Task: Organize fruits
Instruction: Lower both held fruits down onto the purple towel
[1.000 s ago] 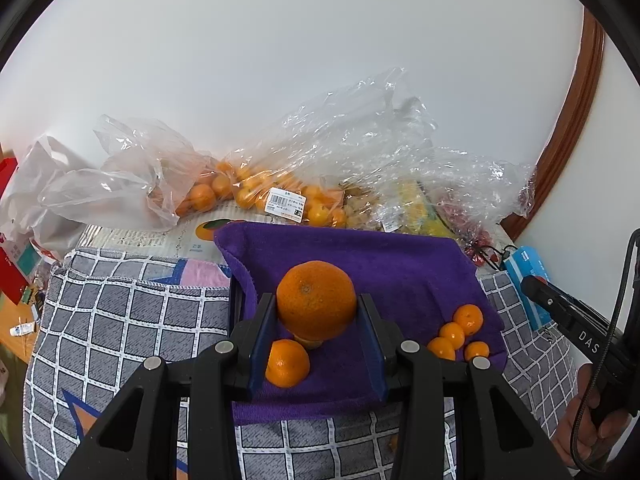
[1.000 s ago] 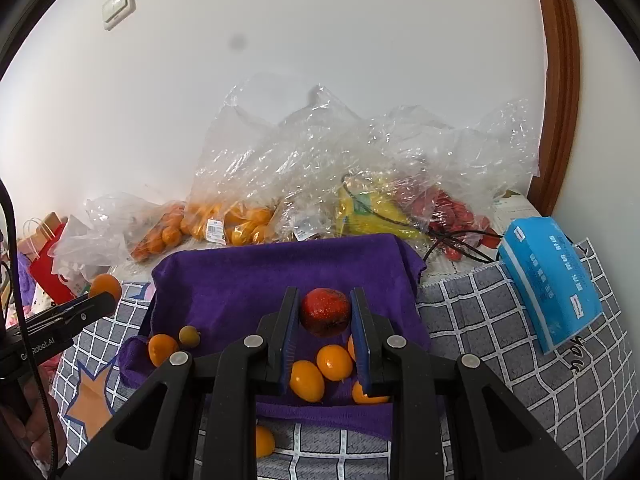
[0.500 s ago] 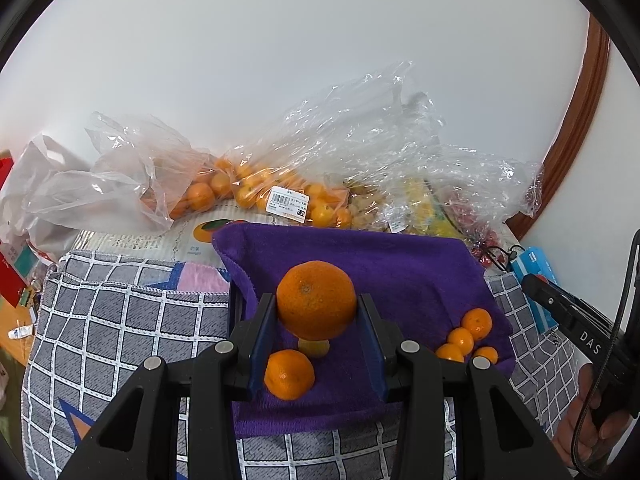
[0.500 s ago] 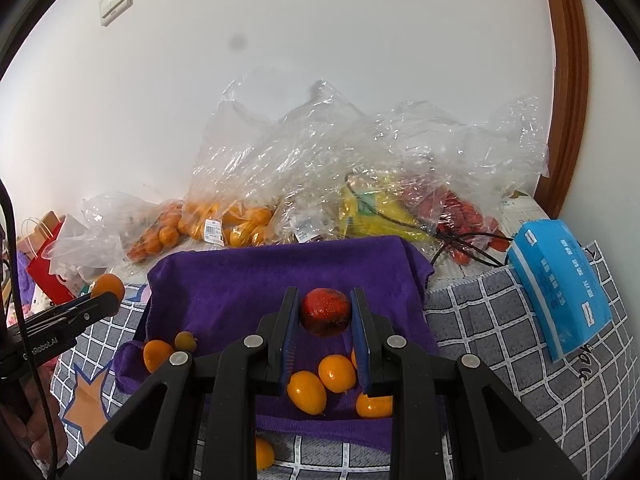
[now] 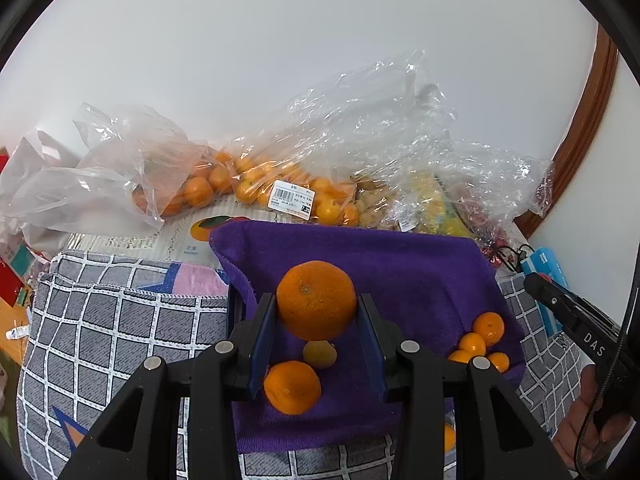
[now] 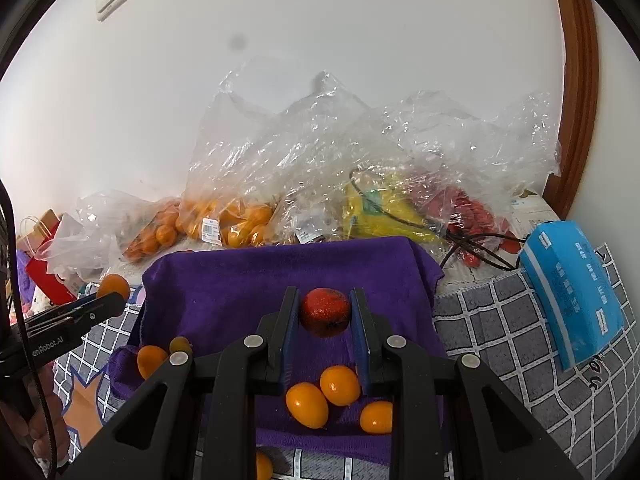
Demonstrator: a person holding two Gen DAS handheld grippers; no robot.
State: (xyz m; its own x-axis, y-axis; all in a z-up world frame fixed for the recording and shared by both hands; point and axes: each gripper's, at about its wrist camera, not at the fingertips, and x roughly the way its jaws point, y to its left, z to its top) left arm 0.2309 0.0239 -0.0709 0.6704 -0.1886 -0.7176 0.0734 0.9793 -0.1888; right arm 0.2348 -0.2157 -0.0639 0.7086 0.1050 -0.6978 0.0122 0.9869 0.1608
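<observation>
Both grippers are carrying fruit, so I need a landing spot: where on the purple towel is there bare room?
The purple towel is bare across its middle and back, up to the plastic bags. The near edge is crowded: small oranges near the right gripper, two fruits beneath the left gripper.

oranges in the jaws: one big orange, clamped up off the cloth
red fruit: one red fruit, also clamped
loose oranges on the purple towel, left side: two, a mid-size orange and a duller small fruit right behind it
small orange cluster on the right: four in the left wrist view, only three clear in the right wrist view
stray off the towel edge: one little orange on the checked cover
plastic bags of fruit: at least three, too crumpled to count properly
blue tissue packs: one blue pack
grippers: two
</observation>
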